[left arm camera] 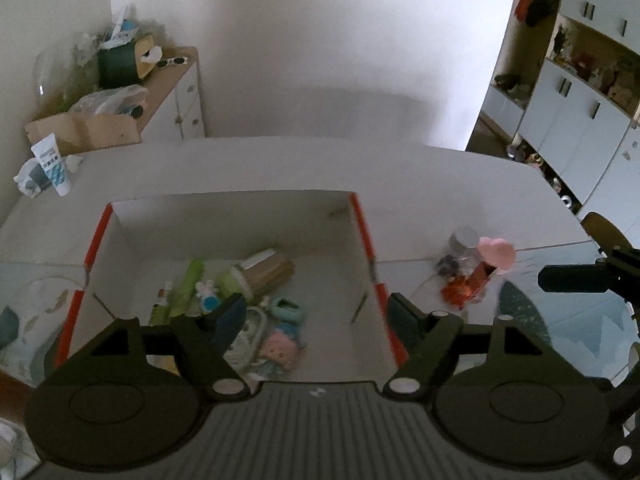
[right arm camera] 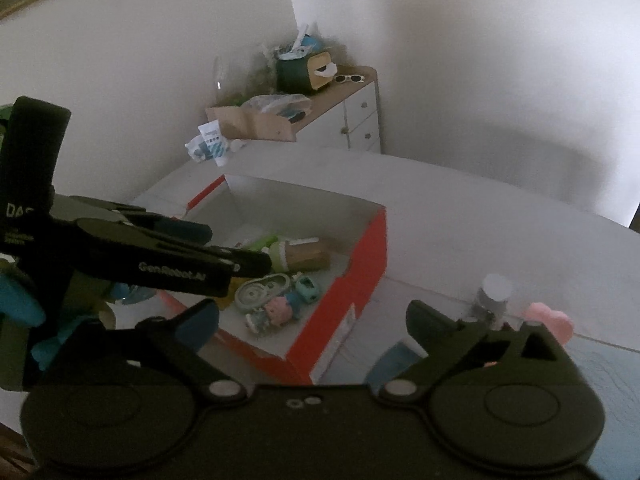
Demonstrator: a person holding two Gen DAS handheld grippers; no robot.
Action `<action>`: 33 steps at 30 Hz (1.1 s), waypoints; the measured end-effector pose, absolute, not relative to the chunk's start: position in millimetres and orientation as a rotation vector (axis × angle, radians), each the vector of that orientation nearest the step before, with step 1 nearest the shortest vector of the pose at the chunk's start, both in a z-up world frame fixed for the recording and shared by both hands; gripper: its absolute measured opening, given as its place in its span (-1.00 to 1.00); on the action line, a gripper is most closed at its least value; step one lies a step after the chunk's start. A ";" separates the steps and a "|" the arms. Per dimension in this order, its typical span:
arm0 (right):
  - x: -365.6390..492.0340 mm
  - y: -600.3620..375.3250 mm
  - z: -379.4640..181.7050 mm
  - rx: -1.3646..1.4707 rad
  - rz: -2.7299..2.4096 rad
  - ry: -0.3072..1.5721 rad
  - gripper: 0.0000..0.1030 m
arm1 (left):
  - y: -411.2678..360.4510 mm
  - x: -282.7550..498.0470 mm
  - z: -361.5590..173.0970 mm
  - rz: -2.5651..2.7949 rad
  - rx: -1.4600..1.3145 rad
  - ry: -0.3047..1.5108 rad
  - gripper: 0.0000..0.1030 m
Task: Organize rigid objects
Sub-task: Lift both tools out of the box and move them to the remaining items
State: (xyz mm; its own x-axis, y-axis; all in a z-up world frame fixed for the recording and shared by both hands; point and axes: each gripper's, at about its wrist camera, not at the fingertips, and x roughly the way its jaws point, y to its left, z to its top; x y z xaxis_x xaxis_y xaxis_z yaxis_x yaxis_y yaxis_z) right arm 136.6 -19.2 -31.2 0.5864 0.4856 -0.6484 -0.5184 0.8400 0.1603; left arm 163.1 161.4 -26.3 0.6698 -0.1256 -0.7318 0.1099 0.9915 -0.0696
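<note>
White table (left arm camera: 280, 168), toy-filled red box (right arm camera: 360, 280).

the box (left arm camera: 236, 236) stands open-topped on the table (left arm camera: 420, 184); entry from above is unobstructed. toys (left arm camera: 260, 312) crowd its near left floor, the right and far floor lie bare. beside its right wall a jar (left arm camera: 464, 242), pink heart (left arm camera: 498, 254) and red toy (left arm camera: 466, 288) block the tabletop; the table beyond lies bare.
</note>
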 end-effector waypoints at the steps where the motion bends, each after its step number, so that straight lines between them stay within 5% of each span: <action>1: 134.9 -26.2 -30.8 -0.041 0.585 0.738 0.98 | 156.5 161.1 -25.0 -0.133 -0.019 0.818 0.51; 33: 136.2 -195.5 -53.0 0.099 0.470 0.730 0.99 | 6.5 160.6 -64.2 -0.212 0.019 0.828 0.55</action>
State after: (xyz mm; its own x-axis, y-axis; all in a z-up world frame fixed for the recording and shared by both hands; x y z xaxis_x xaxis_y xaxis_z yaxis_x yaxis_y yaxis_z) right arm 136.2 -195.5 -53.0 0.6461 0.4466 -0.6190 -0.3787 0.8917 0.2481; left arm 160.6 6.5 -64.2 0.6568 -0.1795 -0.7324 0.1945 0.9787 -0.0655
